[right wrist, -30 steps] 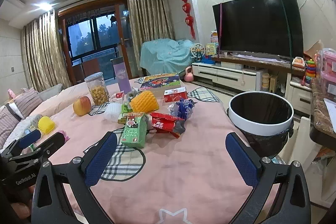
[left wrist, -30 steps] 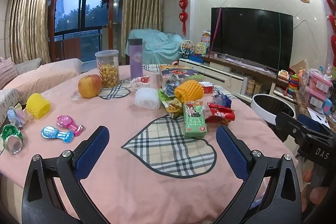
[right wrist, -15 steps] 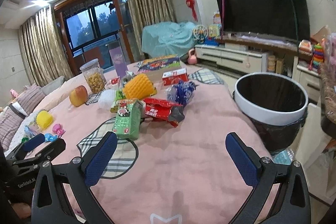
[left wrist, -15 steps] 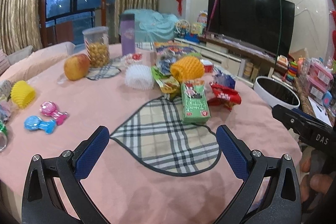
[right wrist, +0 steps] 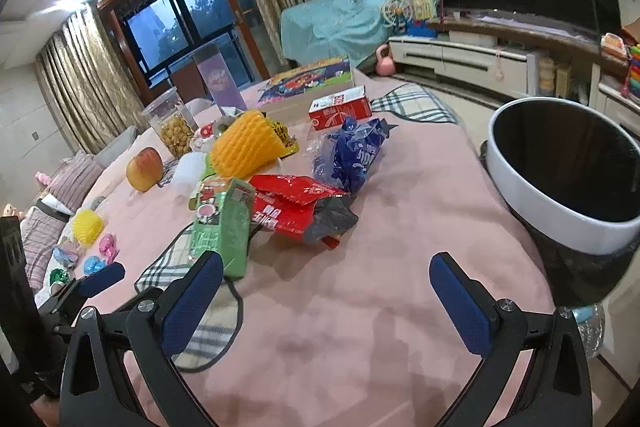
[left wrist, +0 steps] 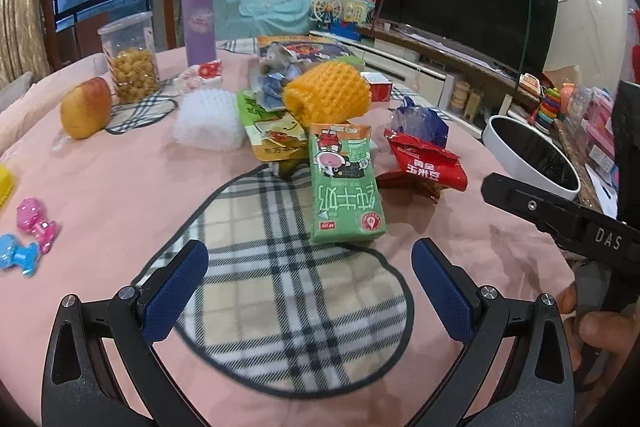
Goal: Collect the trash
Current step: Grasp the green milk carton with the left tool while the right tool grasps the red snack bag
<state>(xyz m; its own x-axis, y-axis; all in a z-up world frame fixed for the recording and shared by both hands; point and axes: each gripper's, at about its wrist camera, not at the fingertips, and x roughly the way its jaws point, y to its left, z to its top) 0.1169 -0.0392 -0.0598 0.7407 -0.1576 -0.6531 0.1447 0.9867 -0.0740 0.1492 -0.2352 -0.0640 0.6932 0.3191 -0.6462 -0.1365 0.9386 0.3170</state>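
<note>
On the pink tablecloth point(left wrist: 120, 187) the green milk carton point(left wrist: 344, 187) lies flat beside a red snack wrapper point(left wrist: 424, 167); the left gripper point(left wrist: 310, 287) and right gripper point(right wrist: 326, 297) both hover spread wide, grasping nothing; the white-rimmed bin point(right wrist: 532, 187) stands at the table's edge

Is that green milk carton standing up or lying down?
Lying down: the green milk carton rests flat on its broad side on the pink tablecloth, printed face up, top end towards the snack wrappers.

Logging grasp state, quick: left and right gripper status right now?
Left gripper: open, holding nothing, just short of the green carton.
Right gripper: open, holding nothing.
</note>
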